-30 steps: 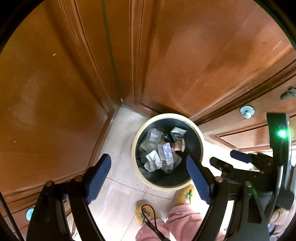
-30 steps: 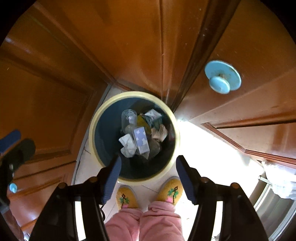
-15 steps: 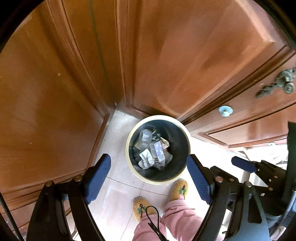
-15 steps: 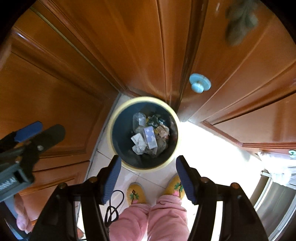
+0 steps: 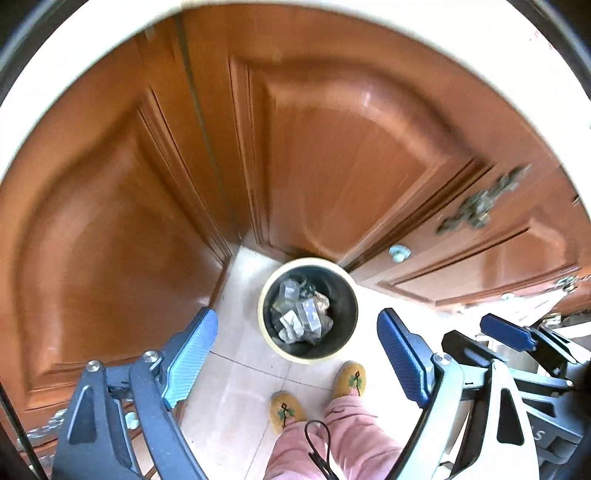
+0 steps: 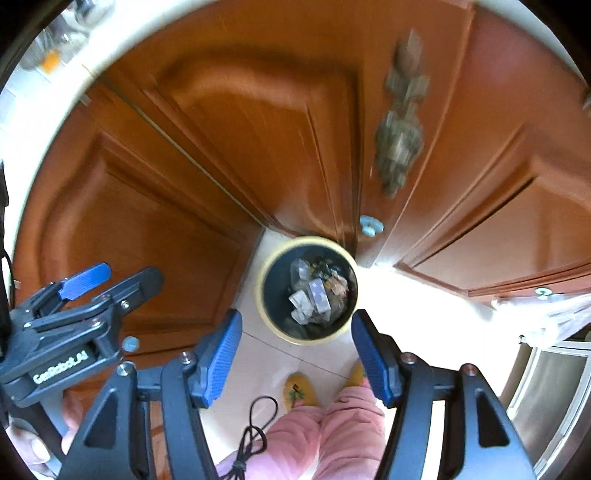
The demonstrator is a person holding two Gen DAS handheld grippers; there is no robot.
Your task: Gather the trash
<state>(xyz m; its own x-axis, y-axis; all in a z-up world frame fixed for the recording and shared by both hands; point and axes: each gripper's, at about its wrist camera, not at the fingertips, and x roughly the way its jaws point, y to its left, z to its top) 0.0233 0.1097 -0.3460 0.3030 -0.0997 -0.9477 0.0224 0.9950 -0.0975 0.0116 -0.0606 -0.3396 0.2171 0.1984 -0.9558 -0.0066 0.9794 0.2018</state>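
A round dark bin with a cream rim (image 5: 266,332) (image 6: 263,312) stands on the tiled floor in the corner of wooden cabinets. It holds trash (image 5: 301,315) (image 6: 317,293): a clear plastic cup, crumpled paper and a small blue-and-white carton. My left gripper (image 5: 297,350) is open and empty, high above the bin. My right gripper (image 6: 295,350) is open and empty, also high above it. Each gripper shows in the other's view, the right one (image 5: 506,332) and the left one (image 6: 85,277).
Brown wooden cabinet doors (image 5: 351,155) (image 6: 258,122) surround the bin, with a pale blue knob (image 5: 399,253) (image 6: 371,224) and ornate metal handles (image 5: 476,205) (image 6: 400,122). A white countertop edge (image 5: 332,14) runs above. The person's pink trousers and yellow slippers (image 5: 284,408) (image 6: 299,393) are below.
Both grippers have risen well away from the bin, which now looks much smaller. The countertop edge has come into view. Both stay open and empty.
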